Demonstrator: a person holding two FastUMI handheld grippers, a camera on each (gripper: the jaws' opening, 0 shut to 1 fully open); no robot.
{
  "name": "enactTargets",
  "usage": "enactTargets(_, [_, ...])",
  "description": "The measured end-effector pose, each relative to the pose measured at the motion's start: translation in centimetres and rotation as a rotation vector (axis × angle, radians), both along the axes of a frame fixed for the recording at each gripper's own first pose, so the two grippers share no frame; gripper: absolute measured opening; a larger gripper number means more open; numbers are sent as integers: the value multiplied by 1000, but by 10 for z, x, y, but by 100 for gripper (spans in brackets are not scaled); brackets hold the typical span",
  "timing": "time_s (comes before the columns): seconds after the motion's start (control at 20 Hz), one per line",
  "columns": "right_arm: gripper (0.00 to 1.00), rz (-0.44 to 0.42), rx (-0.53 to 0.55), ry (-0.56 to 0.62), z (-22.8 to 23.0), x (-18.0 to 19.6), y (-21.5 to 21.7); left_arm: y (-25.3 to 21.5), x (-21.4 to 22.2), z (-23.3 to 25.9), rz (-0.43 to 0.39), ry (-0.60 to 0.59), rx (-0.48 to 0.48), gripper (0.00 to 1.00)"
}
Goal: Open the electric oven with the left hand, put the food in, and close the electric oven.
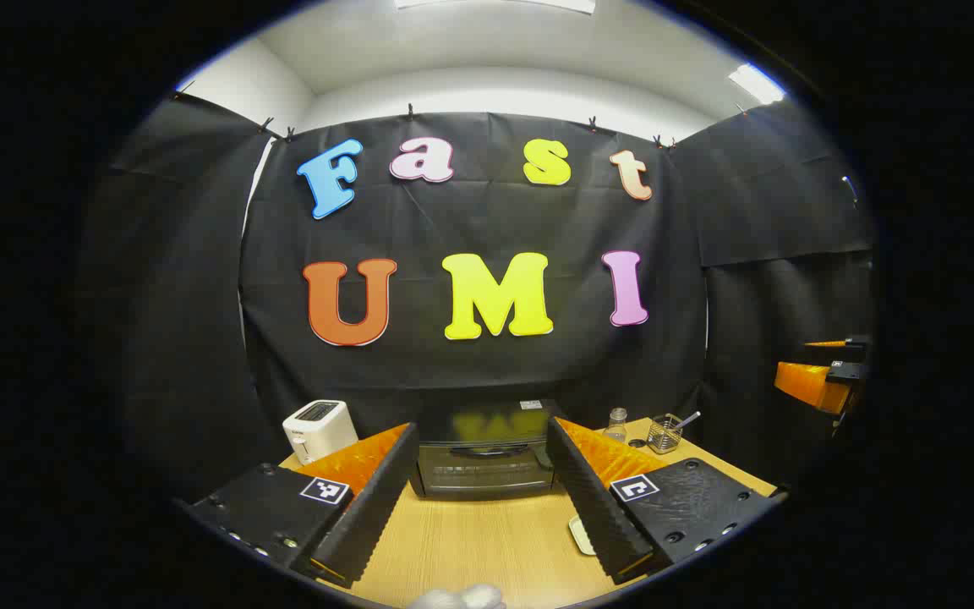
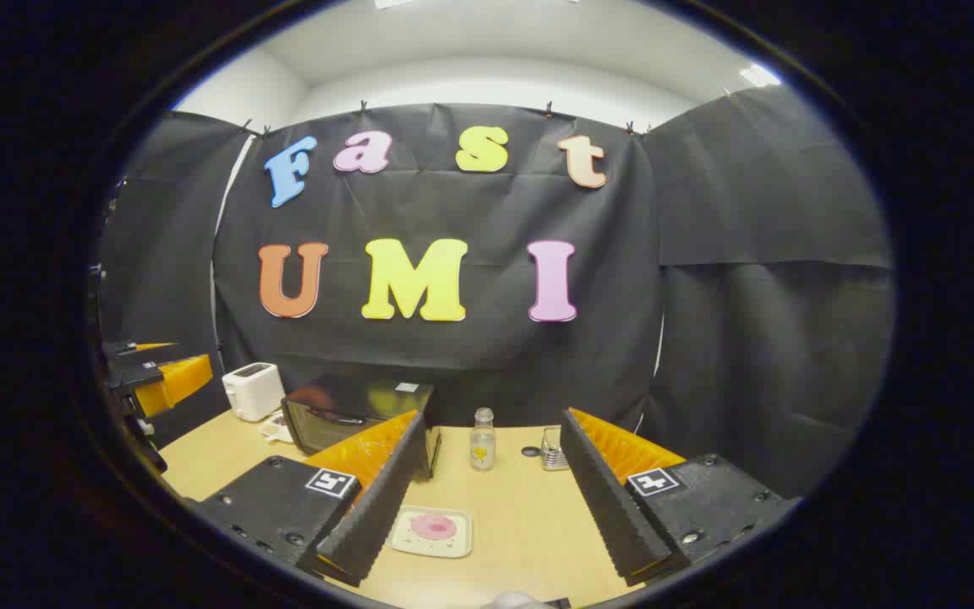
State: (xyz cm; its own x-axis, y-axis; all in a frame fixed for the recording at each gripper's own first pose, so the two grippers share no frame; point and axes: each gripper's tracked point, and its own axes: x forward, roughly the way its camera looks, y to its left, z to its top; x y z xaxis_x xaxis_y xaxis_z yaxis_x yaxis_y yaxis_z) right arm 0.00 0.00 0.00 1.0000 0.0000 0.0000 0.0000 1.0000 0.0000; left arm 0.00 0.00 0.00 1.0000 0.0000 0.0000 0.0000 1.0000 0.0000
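The black electric oven (image 1: pixel 487 461) stands at the back of the wooden table (image 1: pixel 470 541), its glass door closed and its handle facing me. My left gripper (image 1: pixel 482 425) is open, held in the air in front of the oven, which shows between its fingers. The food, a pink round piece (image 2: pixel 434 526) on a pale square plate (image 2: pixel 407 541), lies on the table just ahead of my right gripper (image 2: pixel 494 416), which is open and holds nothing. In the right gripper view the oven (image 2: pixel 352 414) sits to the left. The plate's edge (image 1: pixel 582 534) peeks out beside my left gripper's right finger.
A white toaster (image 1: pixel 318 427) stands left of the oven. Right of it are a small clear bottle (image 2: pixel 481 440), a dark lid (image 2: pixel 530 452) and a wire holder (image 2: pixel 549 450). The other gripper appears at the far edge of each view (image 1: pixel 821 376) (image 2: pixel 157 372).
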Motion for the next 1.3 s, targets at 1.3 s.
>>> enactTargets(1.3, [99,0,-30,48,-15,11,-13,-12,68,-32,1,22,13,100])
